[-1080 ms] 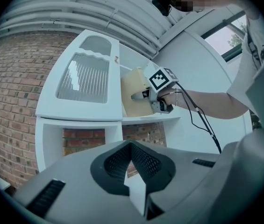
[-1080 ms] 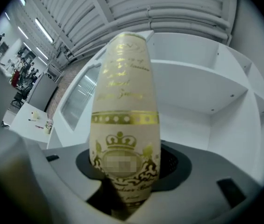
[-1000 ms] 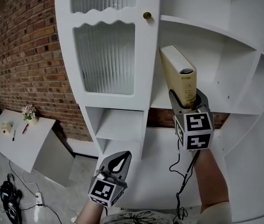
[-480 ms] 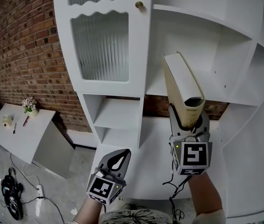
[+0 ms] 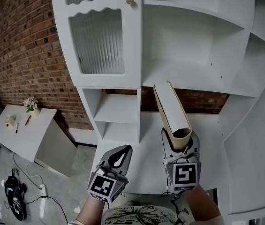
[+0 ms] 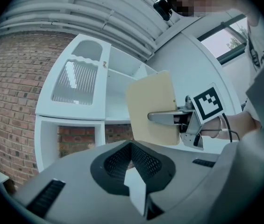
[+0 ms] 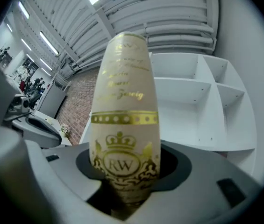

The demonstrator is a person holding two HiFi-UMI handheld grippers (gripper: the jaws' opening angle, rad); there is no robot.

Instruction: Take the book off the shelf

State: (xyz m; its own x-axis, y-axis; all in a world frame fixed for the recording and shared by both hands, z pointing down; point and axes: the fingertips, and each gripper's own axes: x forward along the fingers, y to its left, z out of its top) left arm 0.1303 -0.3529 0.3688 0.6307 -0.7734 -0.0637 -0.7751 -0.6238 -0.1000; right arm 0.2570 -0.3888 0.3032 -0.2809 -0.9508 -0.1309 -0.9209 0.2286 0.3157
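change: the book (image 5: 172, 114) is lower and drawn further out than a second ago, no longer standing in the shelf (image 5: 193, 76) but hanging in front of it.
right side: the right tool (image 5: 180, 142) is clamped on the book's lower end, spine toward it, and has come down with it.
left side: the left tool (image 5: 118, 158) has its jaws together, empty, low beside the right one.
book now: in the air, apart from the shelf.
meaning: the removal looks essentially done.
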